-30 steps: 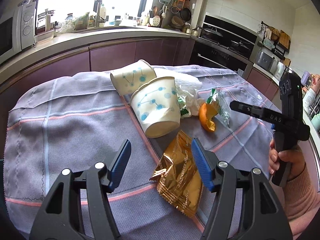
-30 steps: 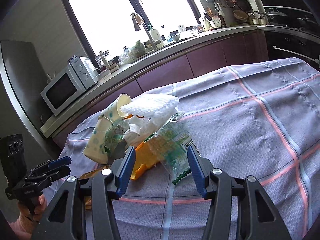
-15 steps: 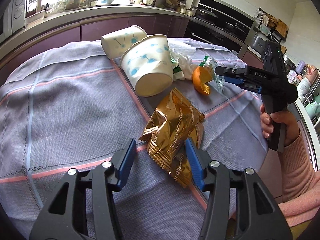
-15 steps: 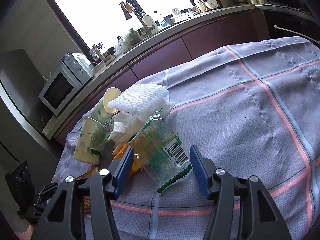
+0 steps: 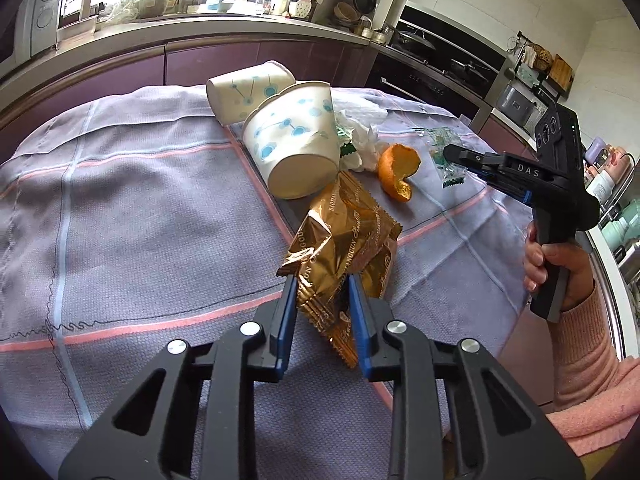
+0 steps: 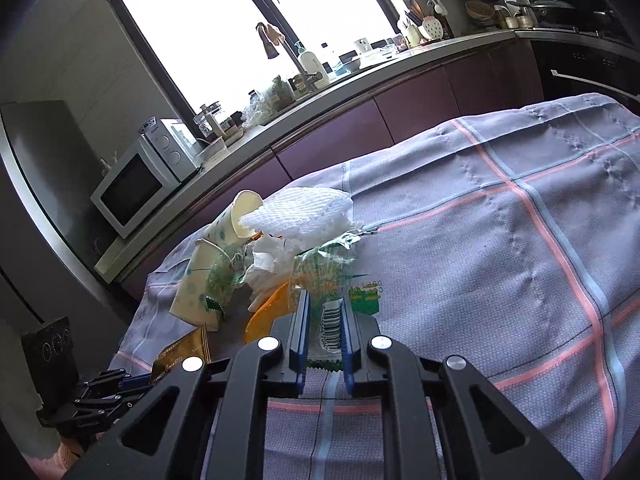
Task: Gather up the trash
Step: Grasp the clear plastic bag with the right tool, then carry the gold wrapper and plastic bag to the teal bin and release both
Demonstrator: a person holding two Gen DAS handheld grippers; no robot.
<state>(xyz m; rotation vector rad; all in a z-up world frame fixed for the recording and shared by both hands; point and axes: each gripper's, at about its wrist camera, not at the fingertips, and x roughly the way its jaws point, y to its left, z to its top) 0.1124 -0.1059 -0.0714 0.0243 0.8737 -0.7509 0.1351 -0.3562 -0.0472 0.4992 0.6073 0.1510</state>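
Crumpled gold snack wrapper (image 5: 344, 248), centre frame, partly raised off the cloth. Two dotted paper cups (image 5: 294, 142) on their sides above it. Orange peel (image 5: 396, 172) to the right. Clear green-printed wrapper (image 6: 332, 280), barcode visible, beside white foam netting (image 6: 300, 216).

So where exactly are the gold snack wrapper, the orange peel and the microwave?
gold snack wrapper (image 5: 340, 240), left wrist view, crinkled upper face.
orange peel (image 5: 394, 168), left wrist view, outer skin.
microwave (image 6: 132, 190), right wrist view, dark door.

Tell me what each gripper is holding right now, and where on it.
The left gripper pinches the gold wrapper at its near crumpled end. The right gripper clamps the clear green wrapper at its barcode end.
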